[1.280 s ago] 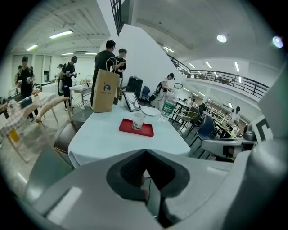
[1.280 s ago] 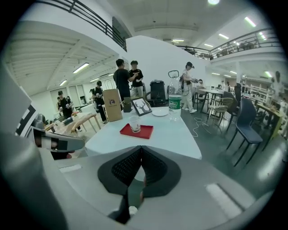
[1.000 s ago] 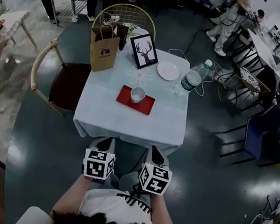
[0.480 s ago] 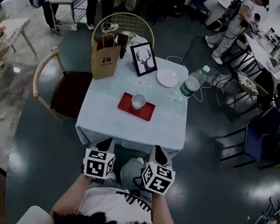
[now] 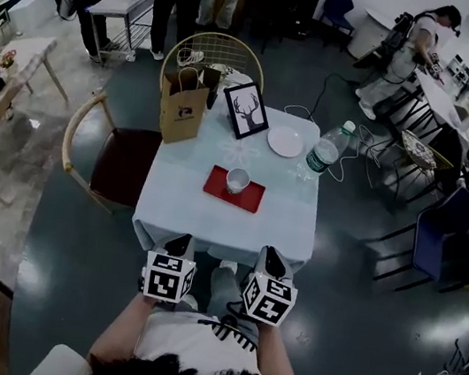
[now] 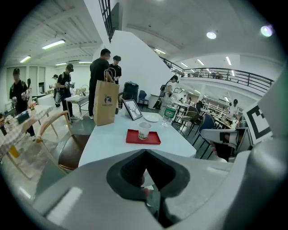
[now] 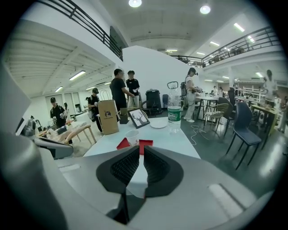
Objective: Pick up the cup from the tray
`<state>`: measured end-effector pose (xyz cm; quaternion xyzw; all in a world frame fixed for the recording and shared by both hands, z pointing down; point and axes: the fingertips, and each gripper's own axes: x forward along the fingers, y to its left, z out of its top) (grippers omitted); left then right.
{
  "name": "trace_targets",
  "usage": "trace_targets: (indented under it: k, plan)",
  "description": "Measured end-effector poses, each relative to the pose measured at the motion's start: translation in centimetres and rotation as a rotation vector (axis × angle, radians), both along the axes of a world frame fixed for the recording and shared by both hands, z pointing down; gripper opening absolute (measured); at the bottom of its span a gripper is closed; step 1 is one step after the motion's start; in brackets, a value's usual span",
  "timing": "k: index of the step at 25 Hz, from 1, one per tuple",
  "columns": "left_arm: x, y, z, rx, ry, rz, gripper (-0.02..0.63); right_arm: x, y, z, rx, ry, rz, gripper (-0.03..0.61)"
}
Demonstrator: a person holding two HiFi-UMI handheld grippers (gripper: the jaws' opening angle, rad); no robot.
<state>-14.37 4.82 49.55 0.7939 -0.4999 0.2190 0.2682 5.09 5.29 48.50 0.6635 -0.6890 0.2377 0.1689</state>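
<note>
On the counter, nearer than a paper bag and a bottle, lies the red tray. The cup stands upright about mid-tray. It lies ahead of both tools and well apart from them, roughly midway between their lines, so neither hand looks clearly nearer. The left hand-held gripper points almost straight at it, while the right hand-held gripper has it just left of its jaws. The left jaws meet, the right ones are all but together, and both are empty. The bag logo, bottle label and cup print are too small to read.
</note>
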Motion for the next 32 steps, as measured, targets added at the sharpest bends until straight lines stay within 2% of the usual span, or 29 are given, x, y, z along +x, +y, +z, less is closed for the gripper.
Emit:
trace_targets:
  k: [10, 13, 15, 18, 22, 32]
  plan:
    - [0.6, -1.0, 0.6, -0.009, -0.013, 0.001, 0.000, -0.6, -1.9, 0.4, -0.001, 0.004, -0.049, 0.061]
    - [1.0, -1.2, 0.9, -0.019, -0.014, 0.007, 0.000, -0.4, -2.5, 0.6, 0.003, -0.029, -0.053, 0.067]
    - [1.1, -1.7, 1.2, -0.036, 0.009, -0.006, 0.000, -0.5, -3.2, 0.5, 0.014, -0.053, -0.058, 0.085]
    - [1.2, -2.6, 1.5, -0.067, 0.054, -0.025, 0.000, -0.4, -4.2, 0.2, 0.042, -0.037, -0.072, 0.089]
    - [1.4, -3.5, 2.2, -0.076, 0.012, -0.020, 0.000, -0.4, -5.2, 0.9, 0.017, -0.063, -0.103, 0.110]
    - [1.3, -6.3, 3.6, -0.144, 0.017, -0.054, 0.000, -1.2, -9.0, 2.0, -0.016, -0.083, -0.191, 0.161]
